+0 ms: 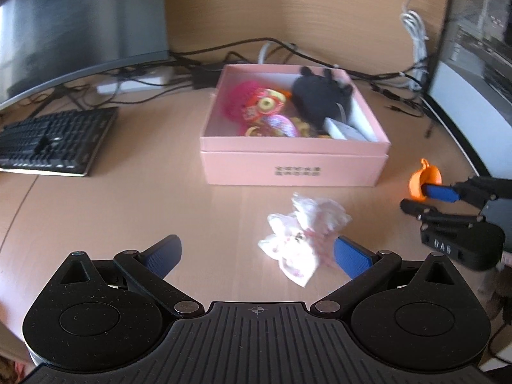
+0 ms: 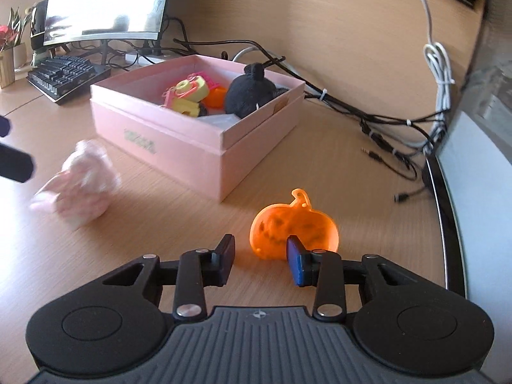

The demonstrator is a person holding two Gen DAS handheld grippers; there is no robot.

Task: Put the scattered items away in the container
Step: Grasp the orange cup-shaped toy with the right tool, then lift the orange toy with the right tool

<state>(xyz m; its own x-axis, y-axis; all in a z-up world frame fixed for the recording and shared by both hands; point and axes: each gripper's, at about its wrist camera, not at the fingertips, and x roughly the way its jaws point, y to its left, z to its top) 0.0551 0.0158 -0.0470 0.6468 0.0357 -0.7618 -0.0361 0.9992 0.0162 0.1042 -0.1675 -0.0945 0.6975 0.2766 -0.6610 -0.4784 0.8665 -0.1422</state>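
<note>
An open pink box [image 1: 294,160] stands mid-desk and holds a black plush [image 1: 320,96], red and pink toys and a white item. A crumpled white-and-pink wrapper [image 1: 300,236] lies on the desk in front of it, just ahead of my open left gripper [image 1: 256,252] and near its right finger. In the right wrist view, an orange pumpkin charm [image 2: 294,224] rests on the desk by the box [image 2: 179,147]. My right gripper [image 2: 260,256] is open, its right fingertip overlapping the charm's lower edge. The wrapper [image 2: 80,185] shows blurred at left.
A black keyboard [image 1: 54,140] and a curved monitor [image 1: 80,22] sit at the left. Tangled cables [image 2: 384,121] run along the back wall and right side. A dark-edged screen or device [image 1: 473,96] borders the desk on the right.
</note>
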